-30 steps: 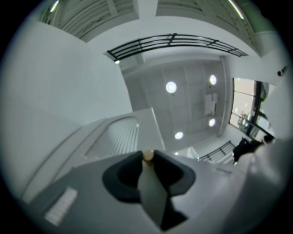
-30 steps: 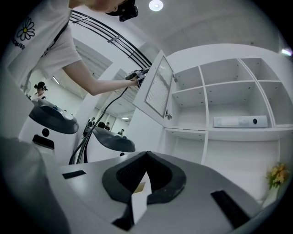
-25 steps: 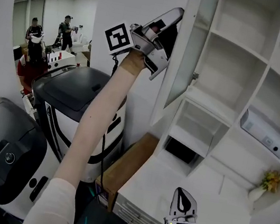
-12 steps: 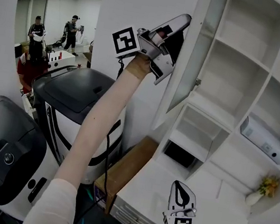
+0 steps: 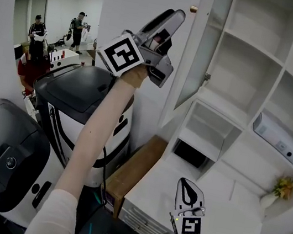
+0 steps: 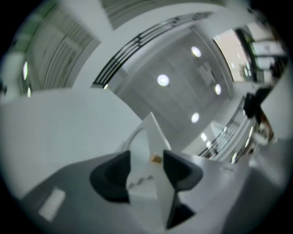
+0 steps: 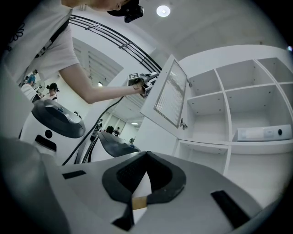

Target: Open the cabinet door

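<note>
Releasing the clamp it had a moment ago, the left gripper (image 5: 169,45) is opening its jaws around the cabinet door (image 5: 198,61), already swung wide off the shelves (image 5: 249,45), so the task looks finished, while the right gripper (image 5: 188,189) hangs closed and empty.

Left arm (image 5: 97,127) raised; right claw (image 5: 188,184) closed.
</note>
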A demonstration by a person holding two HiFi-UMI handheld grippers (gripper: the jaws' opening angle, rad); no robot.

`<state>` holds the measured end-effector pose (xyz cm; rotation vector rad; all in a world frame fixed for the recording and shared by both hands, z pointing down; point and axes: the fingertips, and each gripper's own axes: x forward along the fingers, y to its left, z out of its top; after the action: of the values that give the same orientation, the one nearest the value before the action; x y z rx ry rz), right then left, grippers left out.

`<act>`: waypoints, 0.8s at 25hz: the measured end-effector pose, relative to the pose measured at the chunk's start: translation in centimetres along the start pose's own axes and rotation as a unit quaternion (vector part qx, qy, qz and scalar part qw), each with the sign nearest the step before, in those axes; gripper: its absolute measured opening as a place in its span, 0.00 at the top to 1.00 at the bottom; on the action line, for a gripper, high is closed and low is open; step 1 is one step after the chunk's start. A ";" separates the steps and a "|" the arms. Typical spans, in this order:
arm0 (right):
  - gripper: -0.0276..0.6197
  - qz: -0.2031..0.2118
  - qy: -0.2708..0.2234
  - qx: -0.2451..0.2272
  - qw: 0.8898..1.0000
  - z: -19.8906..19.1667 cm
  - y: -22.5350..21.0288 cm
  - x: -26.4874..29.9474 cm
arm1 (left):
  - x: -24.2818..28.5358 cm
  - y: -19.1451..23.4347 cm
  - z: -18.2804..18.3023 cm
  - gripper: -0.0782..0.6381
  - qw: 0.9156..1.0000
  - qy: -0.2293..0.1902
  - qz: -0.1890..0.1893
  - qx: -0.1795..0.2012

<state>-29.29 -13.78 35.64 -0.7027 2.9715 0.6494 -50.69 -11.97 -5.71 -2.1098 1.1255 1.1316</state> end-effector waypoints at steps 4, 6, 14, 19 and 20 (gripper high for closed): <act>0.96 0.004 -0.002 0.002 1.000 -0.2 0.0 0.2 | -3.5 -1.6 1.0 0.70 0.974 -0.012 0.084 0.211; 0.96 0.004 -0.006 0.005 1.000 0.1 -0.2 0.2 | -5.3 -3.4 0.1 0.76 0.966 -0.003 0.092 0.243; 0.96 0.004 -0.029 0.031 0.999 1.7 -0.8 -0.1 | -15.6 -10.1 -7.9 0.88 0.914 0.116 0.191 0.340; 0.96 0.002 -0.017 0.031 0.999 1.1 -0.9 -1.1 | -21.7 -11.9 -14.4 0.88 0.883 0.182 0.293 0.320; 0.96 0.005 -0.019 0.031 0.999 1.0 -0.8 -1.3 | -22.3 -12.6 -15.6 0.88 0.879 0.190 0.303 0.316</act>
<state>-27.81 -13.46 34.57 -0.6639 2.9477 0.5634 -40.35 -6.74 21.91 -1.5084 2.1013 0.4392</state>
